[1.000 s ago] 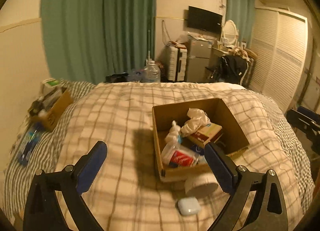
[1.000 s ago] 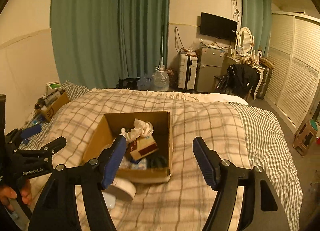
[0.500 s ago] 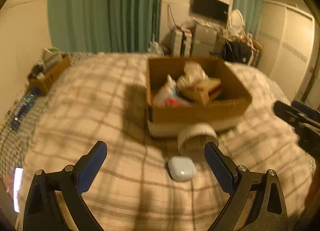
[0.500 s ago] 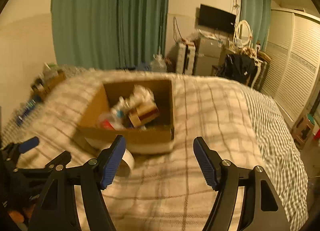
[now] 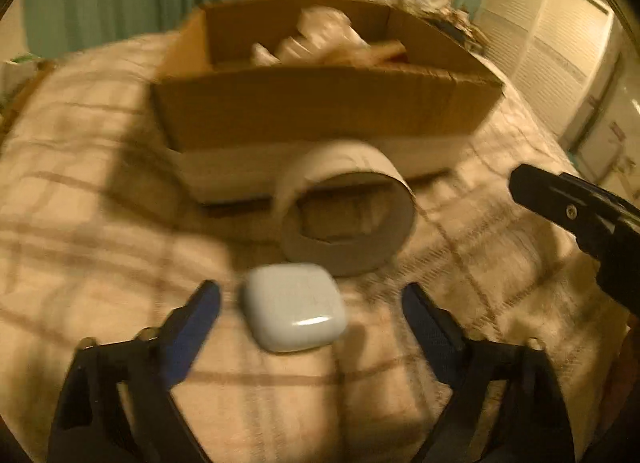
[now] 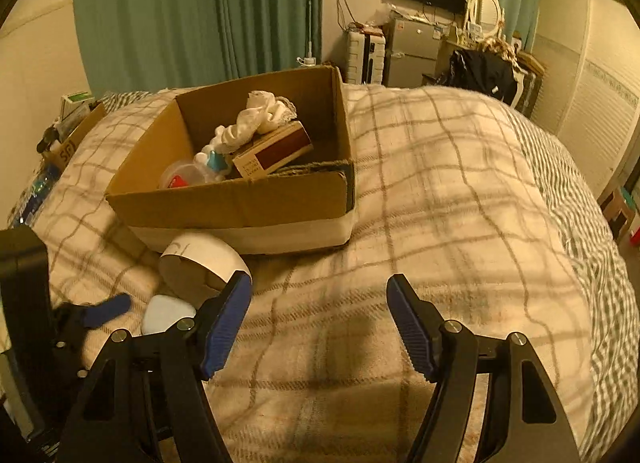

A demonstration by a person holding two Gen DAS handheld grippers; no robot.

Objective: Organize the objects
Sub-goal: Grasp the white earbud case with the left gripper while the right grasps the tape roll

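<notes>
A white earbud case [image 5: 295,306] lies on the checked blanket, between the open fingers of my left gripper [image 5: 310,303], closer to the left finger. Just beyond it lies a roll of tape [image 5: 346,207] on its side, against a cardboard box [image 5: 320,103] that holds a cloth, a small carton and a bottle. In the right wrist view the box [image 6: 240,203], tape roll [image 6: 200,263] and case [image 6: 166,313] sit left of centre. My right gripper [image 6: 320,303] is open and empty above the blanket, right of the case. It shows at the right edge of the left wrist view [image 5: 576,211].
The bed with the checked blanket [image 6: 460,203] fills the foreground. A second cardboard box [image 6: 74,135] with small items sits at the bed's far left. Green curtains, a fridge, a TV and white wardrobe doors [image 6: 592,75] line the room behind.
My left gripper has dropped forward and down to the earbud case, which now lies between its fingers. My right gripper has also moved lower and closer to the box.
</notes>
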